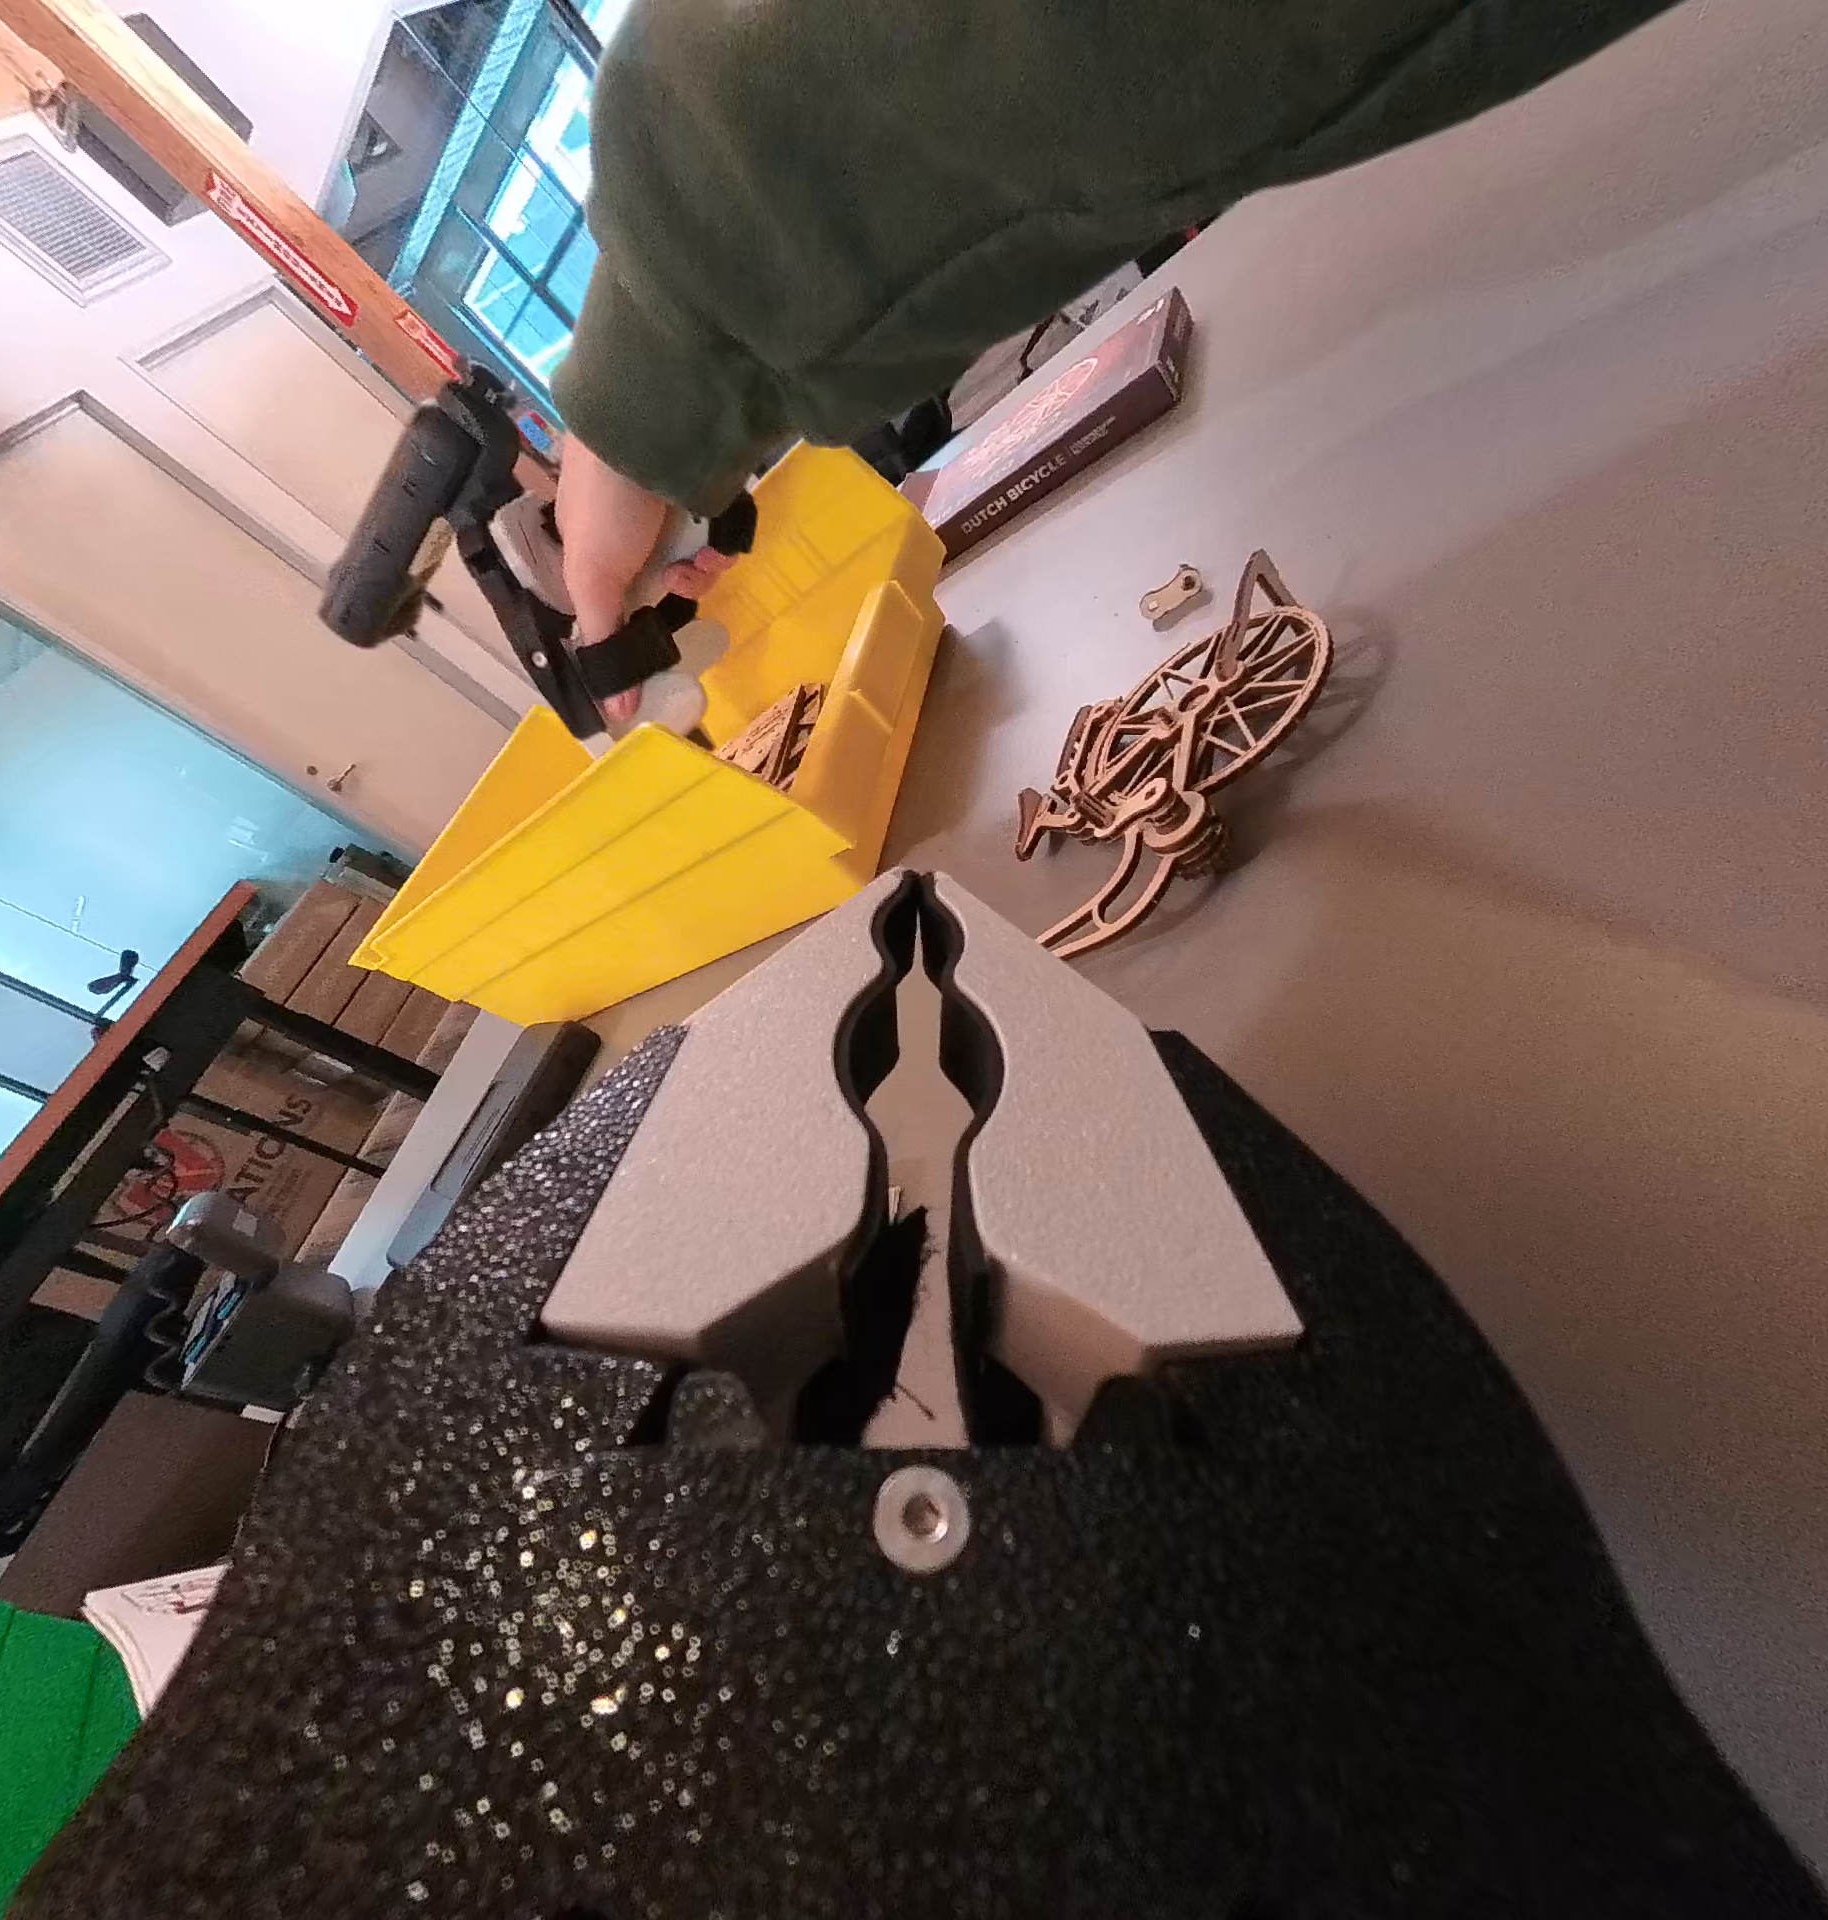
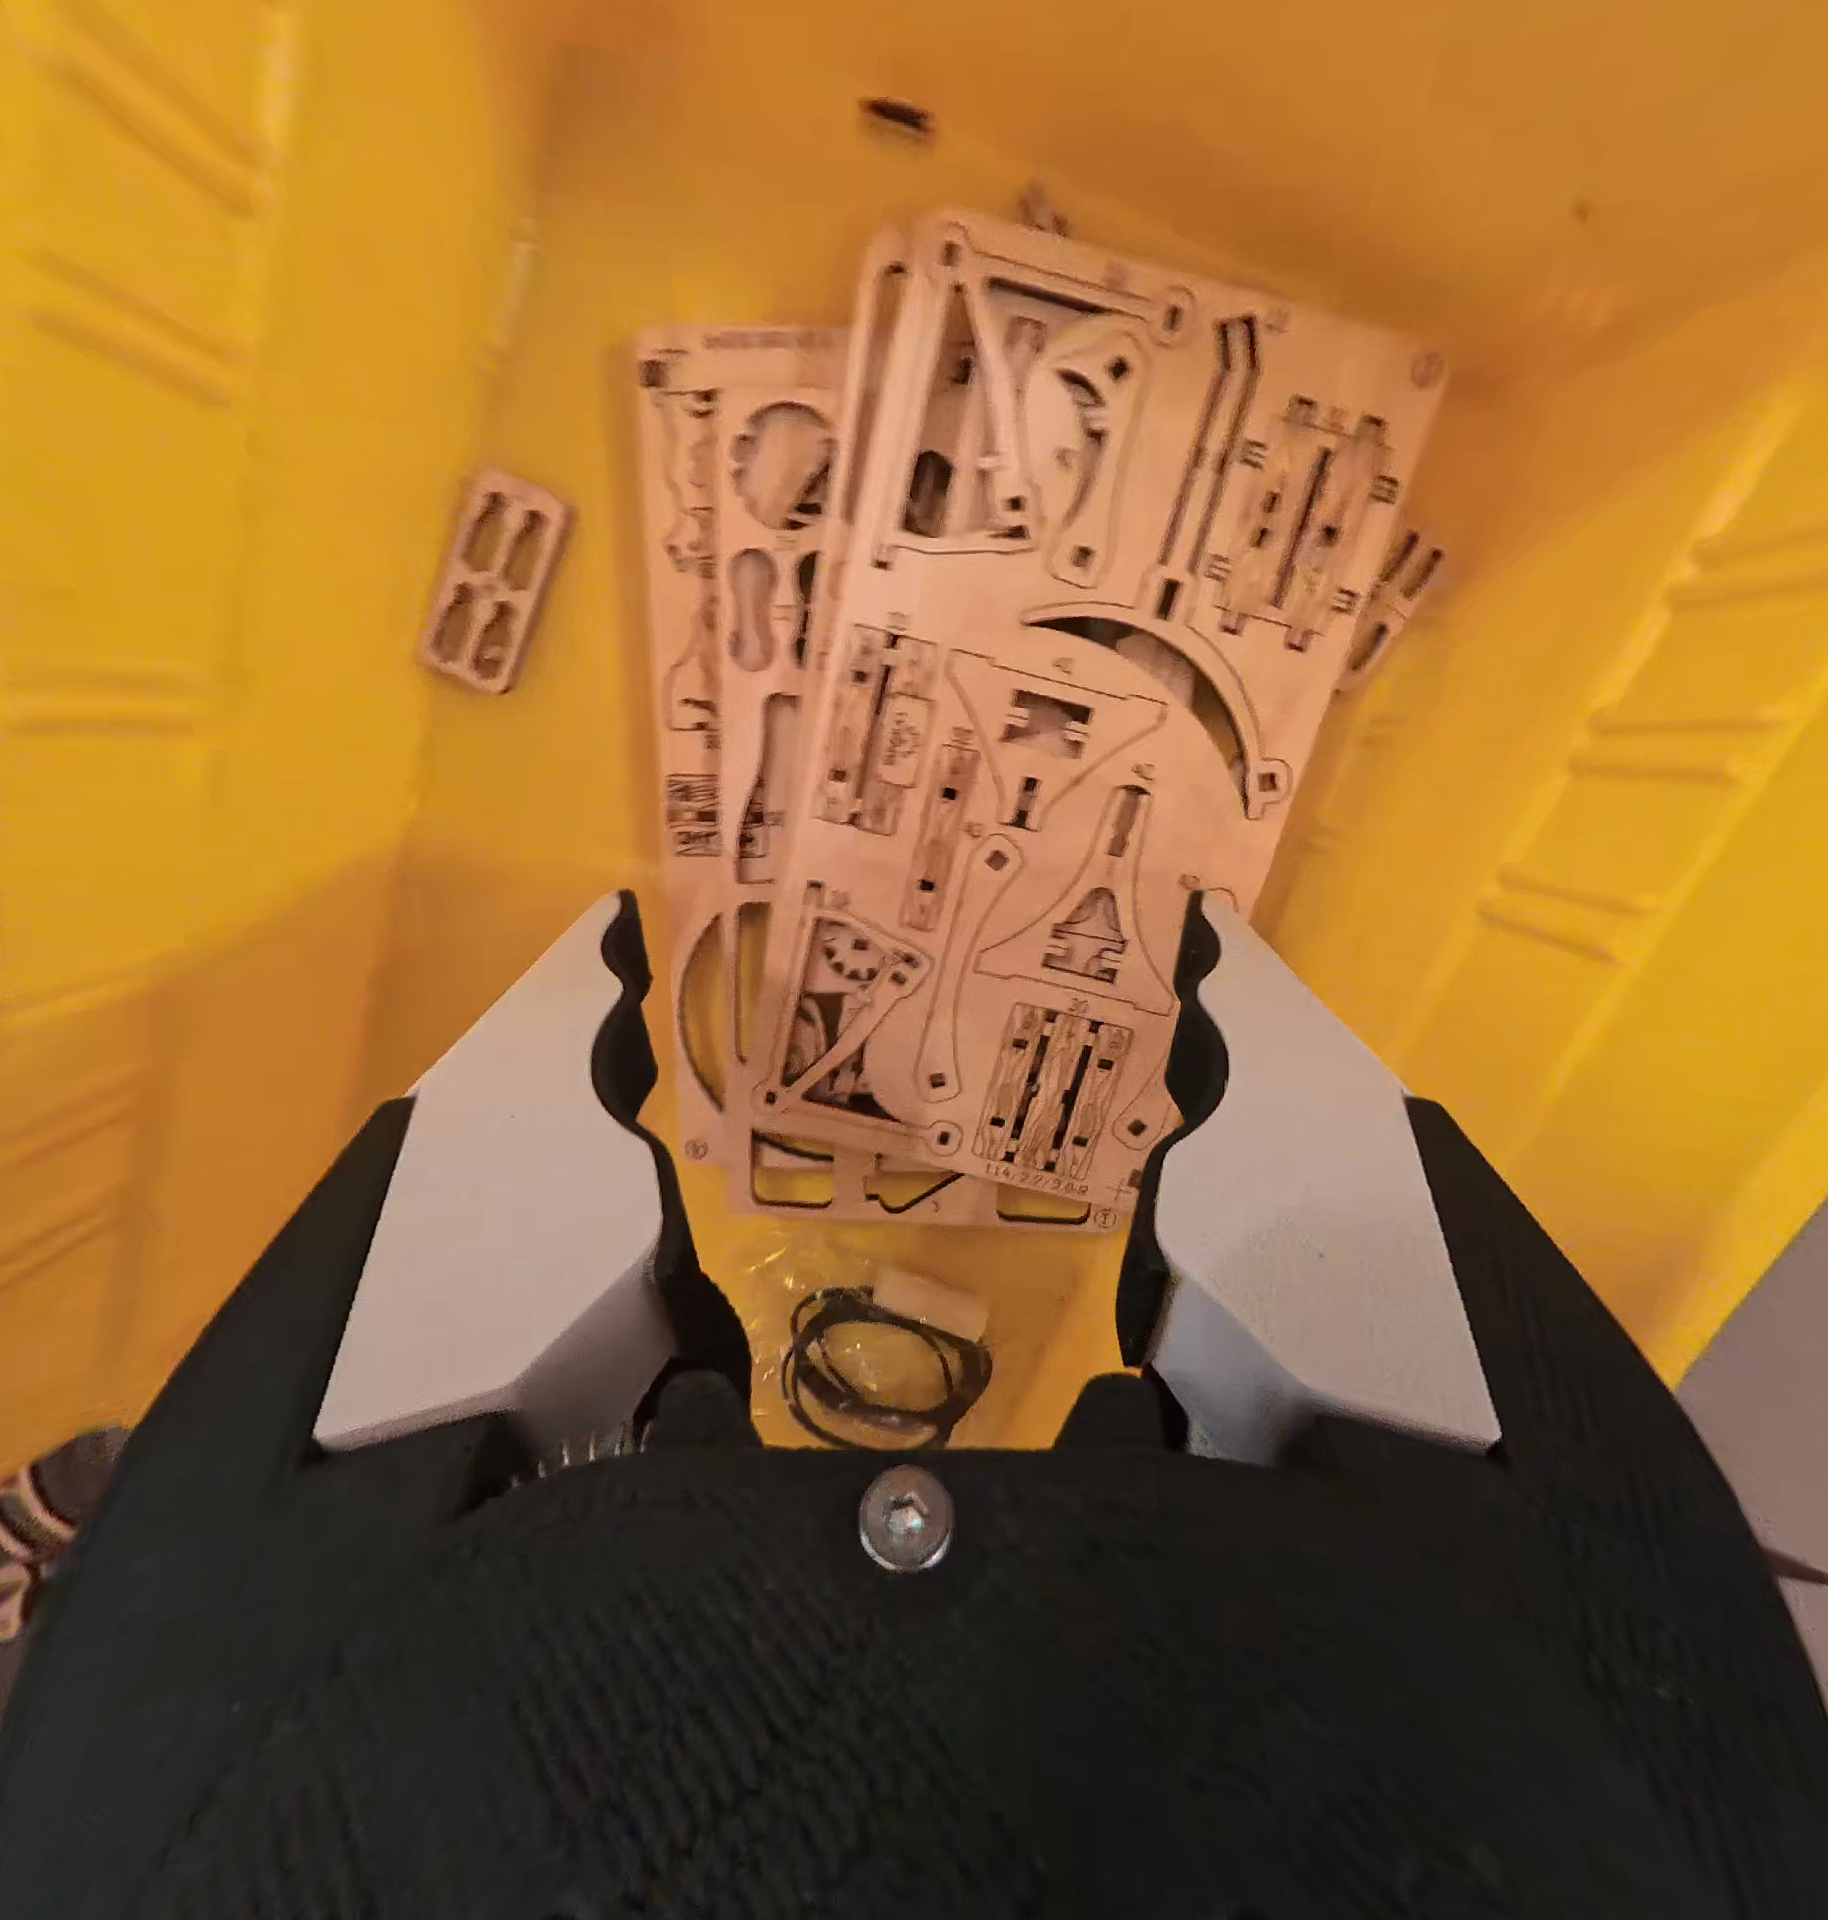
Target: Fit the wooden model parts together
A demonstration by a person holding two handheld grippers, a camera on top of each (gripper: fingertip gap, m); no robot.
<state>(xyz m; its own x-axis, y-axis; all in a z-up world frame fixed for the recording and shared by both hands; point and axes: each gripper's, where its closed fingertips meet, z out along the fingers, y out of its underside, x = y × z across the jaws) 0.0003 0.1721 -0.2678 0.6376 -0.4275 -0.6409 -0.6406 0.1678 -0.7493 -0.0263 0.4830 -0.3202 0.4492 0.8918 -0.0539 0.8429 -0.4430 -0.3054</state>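
Reaching into the yellow bin (image 2: 214, 727), the right tongs (image 2: 910, 914) stand wide apart and hold nothing above the stacked wooden part sheets (image 2: 1045, 727), while the left tongs (image 1: 918, 883), pressed together and empty, hang near the half-built wooden model (image 1: 1180, 748) on the counter (image 1: 1564, 935).

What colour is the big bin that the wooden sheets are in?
Bright yellow. The bin shows best in the right wrist view, filling it around the wooden sheets.
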